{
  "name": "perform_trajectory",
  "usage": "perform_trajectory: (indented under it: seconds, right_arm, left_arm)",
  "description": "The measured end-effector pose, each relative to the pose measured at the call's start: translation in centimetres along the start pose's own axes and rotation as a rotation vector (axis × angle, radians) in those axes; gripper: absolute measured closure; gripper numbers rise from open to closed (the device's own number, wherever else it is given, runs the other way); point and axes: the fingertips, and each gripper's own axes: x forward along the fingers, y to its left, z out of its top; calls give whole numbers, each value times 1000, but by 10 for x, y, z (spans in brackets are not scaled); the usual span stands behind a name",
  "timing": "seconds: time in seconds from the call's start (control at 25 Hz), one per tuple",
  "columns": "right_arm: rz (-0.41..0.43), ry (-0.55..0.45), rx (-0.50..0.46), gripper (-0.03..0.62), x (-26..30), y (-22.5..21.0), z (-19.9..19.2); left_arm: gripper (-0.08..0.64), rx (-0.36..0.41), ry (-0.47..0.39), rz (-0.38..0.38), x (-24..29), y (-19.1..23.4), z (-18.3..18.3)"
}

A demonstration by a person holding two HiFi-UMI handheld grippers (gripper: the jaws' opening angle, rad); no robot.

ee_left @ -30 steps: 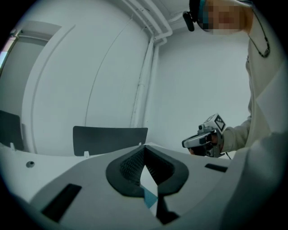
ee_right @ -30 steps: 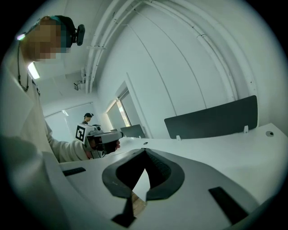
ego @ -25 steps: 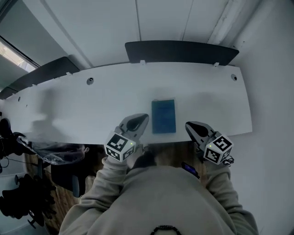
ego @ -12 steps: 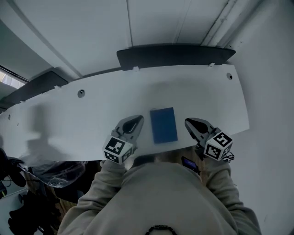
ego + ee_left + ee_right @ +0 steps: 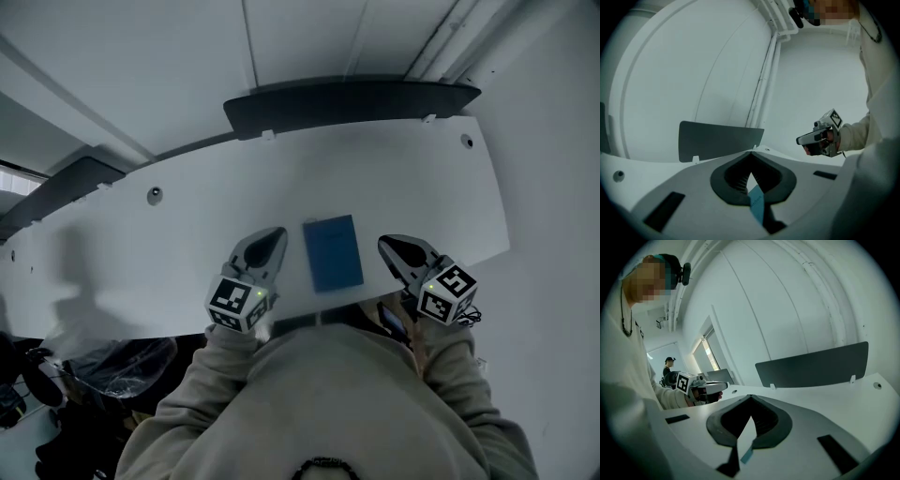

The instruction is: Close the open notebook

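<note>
The blue notebook (image 5: 333,253) lies closed and flat on the white desk (image 5: 187,244), close to its front edge. My left gripper (image 5: 277,232) hovers just left of it, apart from it, its jaws together with nothing held. To the notebook's right, my right gripper (image 5: 382,242) is also shut and empty. In the left gripper view a blue sliver of the notebook (image 5: 756,201) shows below the meeting tips of the left gripper (image 5: 752,153), and the right gripper (image 5: 799,139) is at the right. The right gripper view shows the right gripper (image 5: 751,397) shut, with the left gripper (image 5: 724,386) beyond.
A dark divider panel (image 5: 347,94) stands along the desk's far edge. Cable holes (image 5: 155,195) (image 5: 466,141) mark the desktop. A plastic bag (image 5: 112,361) and dark clutter sit below the desk at the left. A person (image 5: 670,363) stands far off near a window.
Both grippers have edged forward alongside the notebook and the head view has shifted. The notebook lies closed in the same place.
</note>
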Motion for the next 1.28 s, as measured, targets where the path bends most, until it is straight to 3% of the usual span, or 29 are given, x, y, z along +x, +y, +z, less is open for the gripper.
perform_trajectory:
  seconds: [0.32, 0.56, 0.76, 1.08, 1.28]
  right_arm:
    - [53, 2, -3, 572, 11, -27, 5]
    - [73, 19, 46, 572, 20, -48, -8]
    - [116, 26, 38, 572, 27, -46, -7]
    - [169, 21, 4, 572, 40, -42, 5]
    - [169, 61, 4, 572, 48, -45, -11]
  left_arm:
    - [558, -24, 6, 12, 18, -16, 7]
    - [558, -39, 56, -13, 26, -32, -12]
    - [558, -32, 87, -32, 31, -41, -19]
    - [558, -36, 58, -14, 41, -40, 3]
    - [558, -60, 74, -6, 43, -41, -4]
